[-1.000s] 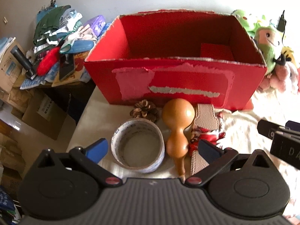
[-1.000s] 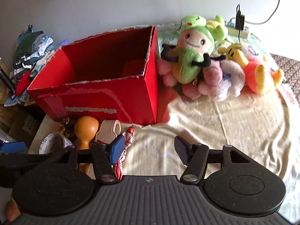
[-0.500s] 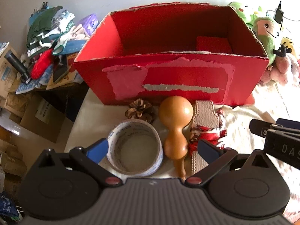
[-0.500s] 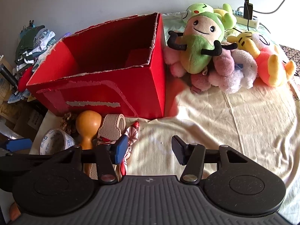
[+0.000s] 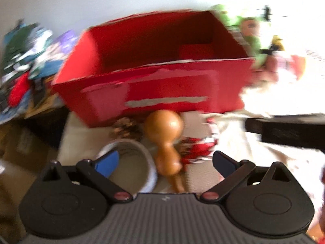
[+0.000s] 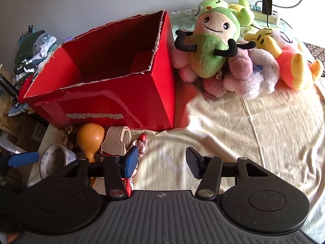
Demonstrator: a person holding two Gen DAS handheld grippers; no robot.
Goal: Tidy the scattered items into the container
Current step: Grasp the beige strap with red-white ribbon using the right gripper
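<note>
The left gripper [image 5: 165, 160] has its jaws spread wide and holds nothing; the gourd [image 5: 165, 136] lies between its fingers, and one blue pad [image 5: 107, 161] sits over the tape roll [image 5: 130, 162]. That view is blurred by motion. The right gripper [image 6: 162, 160] is also parted and empty, over bare cream cloth [image 6: 254, 134], with its blue pad [image 6: 131, 160] just in front of the beige strap [image 6: 117, 140] and the red patterned fabric [image 6: 141, 144] tucked beside it.

The scattered things sit in a close row against the front wall of the red box [image 6: 113, 101]: the tape roll nearest the table's left edge, a pine cone [image 6: 69, 136] behind it touching the box, then the gourd, the strap and the fabric. All are outside the box, whose inside shows only red walls and a red flap.

To the right of the box a heap of plush toys [image 6: 215, 46] leans against its side. Farther back a power strip [image 6: 264, 14] lies by the wall. Left of the box, folded clothes [image 6: 32, 50] are piled beyond the table's edge.
</note>
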